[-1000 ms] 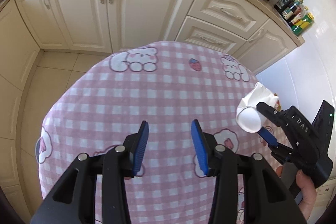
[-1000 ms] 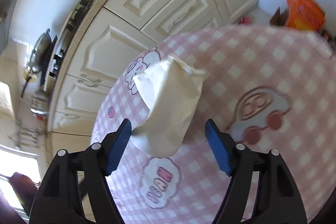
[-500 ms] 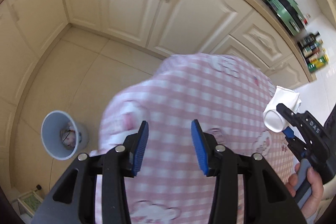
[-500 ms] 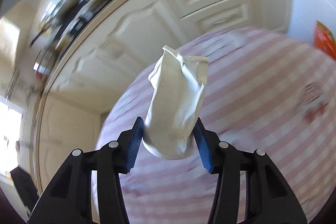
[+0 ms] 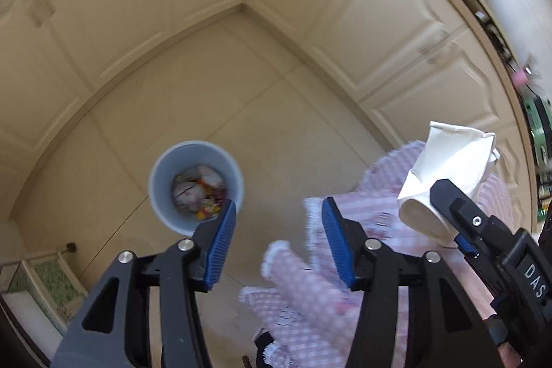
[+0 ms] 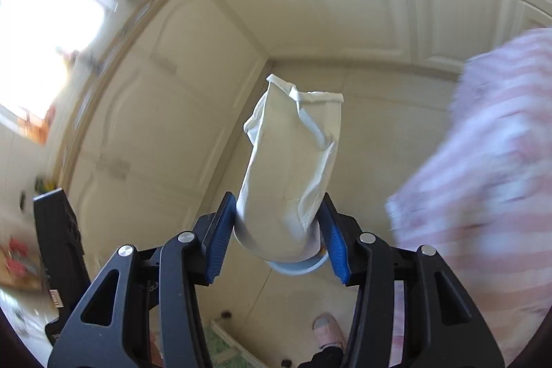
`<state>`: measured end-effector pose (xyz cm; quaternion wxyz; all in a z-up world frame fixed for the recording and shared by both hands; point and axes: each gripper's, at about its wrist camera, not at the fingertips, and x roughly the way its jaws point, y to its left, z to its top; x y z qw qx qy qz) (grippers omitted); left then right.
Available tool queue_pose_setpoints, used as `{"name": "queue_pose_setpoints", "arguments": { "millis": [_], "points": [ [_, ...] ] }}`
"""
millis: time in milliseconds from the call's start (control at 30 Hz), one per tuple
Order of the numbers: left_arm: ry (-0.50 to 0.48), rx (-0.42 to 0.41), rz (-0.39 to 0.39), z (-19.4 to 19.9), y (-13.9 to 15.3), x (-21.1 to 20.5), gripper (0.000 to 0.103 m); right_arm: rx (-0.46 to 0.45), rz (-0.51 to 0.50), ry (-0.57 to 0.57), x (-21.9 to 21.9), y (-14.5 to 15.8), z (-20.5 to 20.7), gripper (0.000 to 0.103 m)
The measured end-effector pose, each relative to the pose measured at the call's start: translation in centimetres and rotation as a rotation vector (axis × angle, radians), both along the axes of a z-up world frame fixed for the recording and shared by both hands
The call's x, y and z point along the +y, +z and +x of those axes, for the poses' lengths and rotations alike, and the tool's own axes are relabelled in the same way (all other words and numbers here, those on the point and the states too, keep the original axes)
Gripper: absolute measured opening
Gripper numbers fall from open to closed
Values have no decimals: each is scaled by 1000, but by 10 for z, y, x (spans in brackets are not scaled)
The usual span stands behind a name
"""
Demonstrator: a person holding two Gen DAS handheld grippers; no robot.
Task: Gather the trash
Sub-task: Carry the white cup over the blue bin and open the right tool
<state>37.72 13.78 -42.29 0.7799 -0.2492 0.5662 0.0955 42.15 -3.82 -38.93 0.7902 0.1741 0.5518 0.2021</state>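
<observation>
My right gripper [image 6: 277, 235] is shut on a crumpled white paper cup [image 6: 293, 161], held by its base in the air above the floor. The cup [image 5: 445, 175] also shows in the left wrist view, clamped in the right gripper [image 5: 452, 223] at the right. A grey trash bin [image 5: 196, 185] with trash inside stands on the tiled floor, just beyond my left gripper [image 5: 277, 244], which is open and empty. In the right wrist view only a sliver of the bin's rim [image 6: 296, 266] shows under the cup.
Cream cabinet doors [image 5: 379, 33] line the corner behind the bin. The pink checked tablecloth [image 5: 345, 281] hangs at the right; it also fills the right side of the right wrist view [image 6: 483, 195]. A pink shoe [image 6: 327, 330] is on the floor below.
Both grippers swung left from over the table to the floor. The right gripper closed on the cup and lifted it. The bin came into view and now lies ahead of the left gripper.
</observation>
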Motion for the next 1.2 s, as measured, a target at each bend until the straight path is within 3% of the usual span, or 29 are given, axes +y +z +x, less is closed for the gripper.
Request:
{"name": "queue_pose_setpoints", "arguments": {
  "millis": [233, 433, 633, 733, 833, 900, 1000, 1200],
  "points": [
    [162, 106, -23, -42, -116, 105, 54, 102, -87, 144, 100, -109, -7, 46],
    [261, 171, -70, -63, -240, 138, 54, 171, -185, 238, 147, -226, -15, 46],
    [307, 245, -118, -76, -346, 150, 54, 207, -229, 280, 163, -309, -18, 46],
    [331, 249, -126, -78, -379, 151, 54, 214, -242, 295, 167, -339, -19, 46],
    [334, 259, -128, -76, -403, 151, 38, 215, -247, 315, 175, -362, -22, 46],
    [340, 257, -144, -75, -418, 150, 34, 216, -245, 327, 178, -375, -23, 46],
    [341, 265, -121, -76, -430, 151, 16, 218, -241, 337, 180, -387, -25, 46],
    [346, 240, -114, -77, -430, 149, 16, 193, -245, 357, 184, -390, -26, 47]
  ]
}}
